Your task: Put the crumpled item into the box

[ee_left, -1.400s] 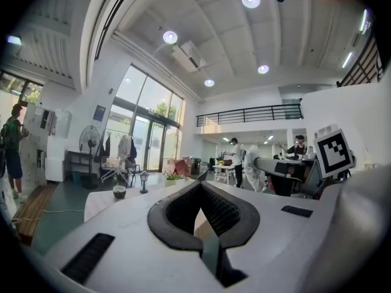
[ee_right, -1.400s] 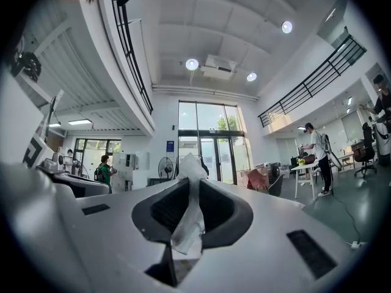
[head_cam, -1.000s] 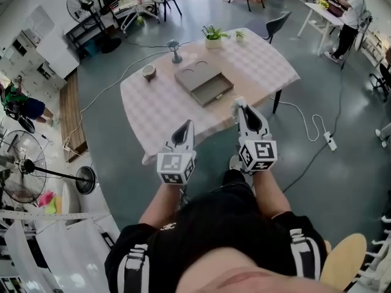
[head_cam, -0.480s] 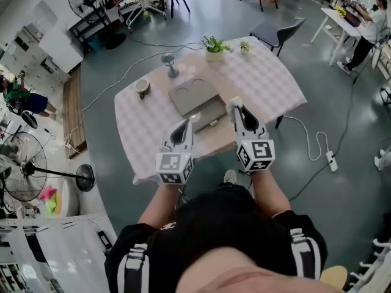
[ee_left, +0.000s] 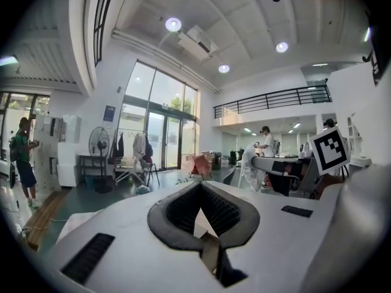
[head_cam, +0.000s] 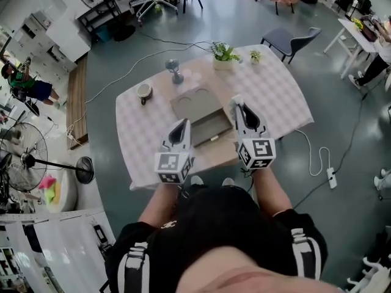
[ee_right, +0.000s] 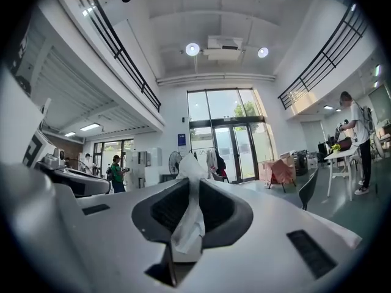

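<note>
A crumpled white paper [ee_right: 190,215] is pinched between the pads of my right gripper [head_cam: 239,107] and sticks out past the tips in the right gripper view. In the head view this gripper hovers above the near right corner of the grey box [head_cam: 194,104], whose drawer [head_cam: 211,130] is pulled out toward me. The box lies in the middle of the checked table [head_cam: 275,96]. My left gripper [head_cam: 181,127] hangs over the near table edge, left of the drawer, with its jaws shut and nothing between them. Both gripper views point up at the hall, away from the table.
On the table stand a cup [head_cam: 144,91] at the left, a small grey stand [head_cam: 173,69] behind the box, and two potted plants [head_cam: 223,55] at the far edge. A chair [head_cam: 290,41] is beyond the table, a floor fan [head_cam: 33,163] to the left, a power strip [head_cam: 330,176] to the right.
The table and box have come closer in the head view; both grippers now hang over its near edge instead of in front of it. The paper stays held.
</note>
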`<state>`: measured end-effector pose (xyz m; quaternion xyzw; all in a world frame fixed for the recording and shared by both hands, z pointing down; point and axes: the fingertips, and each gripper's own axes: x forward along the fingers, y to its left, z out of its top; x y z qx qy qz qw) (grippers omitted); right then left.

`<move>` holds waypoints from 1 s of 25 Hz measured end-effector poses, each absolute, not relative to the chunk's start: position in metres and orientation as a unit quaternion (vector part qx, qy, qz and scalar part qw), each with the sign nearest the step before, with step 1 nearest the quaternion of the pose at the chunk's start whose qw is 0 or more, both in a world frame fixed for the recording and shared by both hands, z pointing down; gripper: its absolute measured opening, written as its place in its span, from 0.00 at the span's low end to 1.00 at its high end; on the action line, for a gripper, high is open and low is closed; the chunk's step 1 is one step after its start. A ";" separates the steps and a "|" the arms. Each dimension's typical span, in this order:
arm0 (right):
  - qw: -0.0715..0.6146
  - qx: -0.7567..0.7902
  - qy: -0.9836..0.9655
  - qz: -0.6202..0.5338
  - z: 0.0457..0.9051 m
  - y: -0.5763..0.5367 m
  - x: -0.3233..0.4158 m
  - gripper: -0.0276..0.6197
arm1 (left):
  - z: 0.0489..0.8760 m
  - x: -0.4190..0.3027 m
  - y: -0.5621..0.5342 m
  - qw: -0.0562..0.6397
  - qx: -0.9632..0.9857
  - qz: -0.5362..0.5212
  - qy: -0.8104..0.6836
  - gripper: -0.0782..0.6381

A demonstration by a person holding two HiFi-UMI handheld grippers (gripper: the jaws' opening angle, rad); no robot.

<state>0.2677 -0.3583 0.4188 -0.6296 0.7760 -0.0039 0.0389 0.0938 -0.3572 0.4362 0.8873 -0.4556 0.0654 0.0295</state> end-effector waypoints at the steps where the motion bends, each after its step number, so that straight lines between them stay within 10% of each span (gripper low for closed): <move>1: 0.039 -0.628 0.777 -0.003 0.419 -0.364 0.265 0.13 | 0.436 0.092 -0.364 0.027 0.887 0.066 -0.455 0.10; 25: -0.160 -0.507 0.846 0.032 0.501 -0.434 0.147 0.13 | 0.445 0.004 -0.389 0.048 0.847 0.056 -0.527 0.10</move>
